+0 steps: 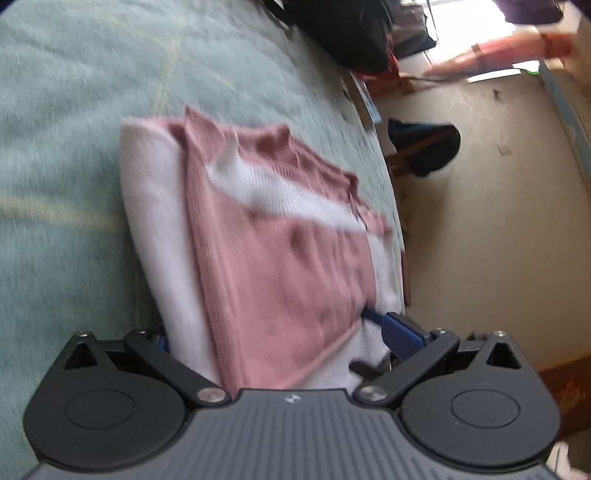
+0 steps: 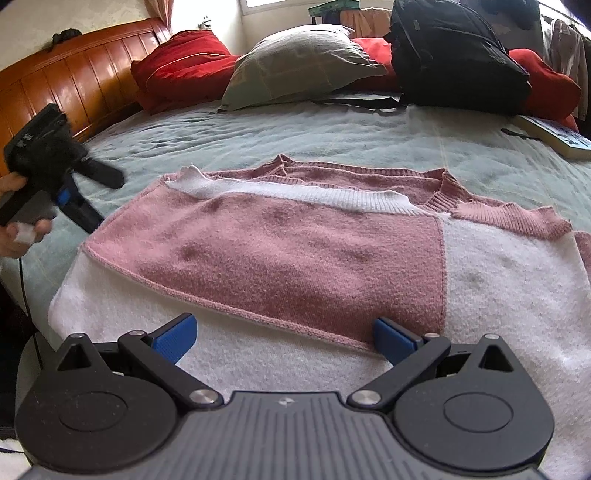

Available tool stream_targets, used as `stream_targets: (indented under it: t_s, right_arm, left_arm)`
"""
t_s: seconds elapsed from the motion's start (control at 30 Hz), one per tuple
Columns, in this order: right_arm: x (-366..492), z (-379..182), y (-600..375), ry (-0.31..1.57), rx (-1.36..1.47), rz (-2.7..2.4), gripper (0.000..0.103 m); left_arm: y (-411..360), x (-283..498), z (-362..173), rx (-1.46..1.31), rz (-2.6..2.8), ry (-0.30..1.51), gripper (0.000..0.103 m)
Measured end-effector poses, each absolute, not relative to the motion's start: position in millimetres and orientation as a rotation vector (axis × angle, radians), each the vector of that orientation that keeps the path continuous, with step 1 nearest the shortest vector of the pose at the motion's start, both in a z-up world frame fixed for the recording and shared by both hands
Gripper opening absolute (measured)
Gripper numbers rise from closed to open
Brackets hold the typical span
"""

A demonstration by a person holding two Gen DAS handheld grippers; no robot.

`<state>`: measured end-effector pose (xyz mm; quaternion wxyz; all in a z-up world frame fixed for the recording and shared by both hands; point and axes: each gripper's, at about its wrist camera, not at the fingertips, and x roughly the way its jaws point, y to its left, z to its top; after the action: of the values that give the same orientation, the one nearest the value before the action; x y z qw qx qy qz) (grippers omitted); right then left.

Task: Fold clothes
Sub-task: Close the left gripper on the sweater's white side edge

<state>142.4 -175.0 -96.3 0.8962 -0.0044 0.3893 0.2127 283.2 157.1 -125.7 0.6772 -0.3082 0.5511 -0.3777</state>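
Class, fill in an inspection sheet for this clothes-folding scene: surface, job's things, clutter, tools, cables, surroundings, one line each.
Surface: bed with a pale green cover, lightly wrinkled.
Job's things: pink and white sweater lies flat on the cover, partly folded, a pink panel over the white.
Clutter: black backpack, grey pillow, red cushions, a book, all beyond the sweater.
Tools: right tool open, low over the sweater's near edge; left tool held in a hand off the sweater's left side, holding nothing, open.
Cables: a thin black cable hangs below that hand.
Surroundings: wooden headboard, window, beige floor beside the bed.
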Motion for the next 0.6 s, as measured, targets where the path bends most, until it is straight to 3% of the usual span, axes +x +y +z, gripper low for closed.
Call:
stream_targets:
  t_s: [0.23, 0.33, 0.4, 0.47, 0.57, 0.6]
  right_arm:
    - [141, -94, -179, 0.803, 0.005, 0.444, 0.103]
    - [141, -94, -181, 0.803, 0.013, 0.446, 0.103]
    - [140, -95, -181, 0.803, 0.011, 0.447, 0.103]
    - [139, -95, -180, 0.803, 0.002, 0.446, 0.103]
    - [139, -95, -180, 0.803, 0.002, 0.445, 0.103]
    - [139, -95, -181, 0.803, 0.005, 0.446, 0.103]
  left_arm:
    - [158, 312, -143, -0.783, -0.85, 1.233, 0.101]
    - [169, 313, -149, -0.794, -0.79, 1.227, 0.073]
    - [179, 311, -157, -0.822, -0.757, 1.23, 0.046]
    - [186, 308, -163, -0.836, -0.733, 1.234, 0.028]
    - [184, 307, -168, -0.841, -0.713, 1.243, 0.025]
    - [182, 308, -168, -0.837, -0.717, 1.248, 0.028]
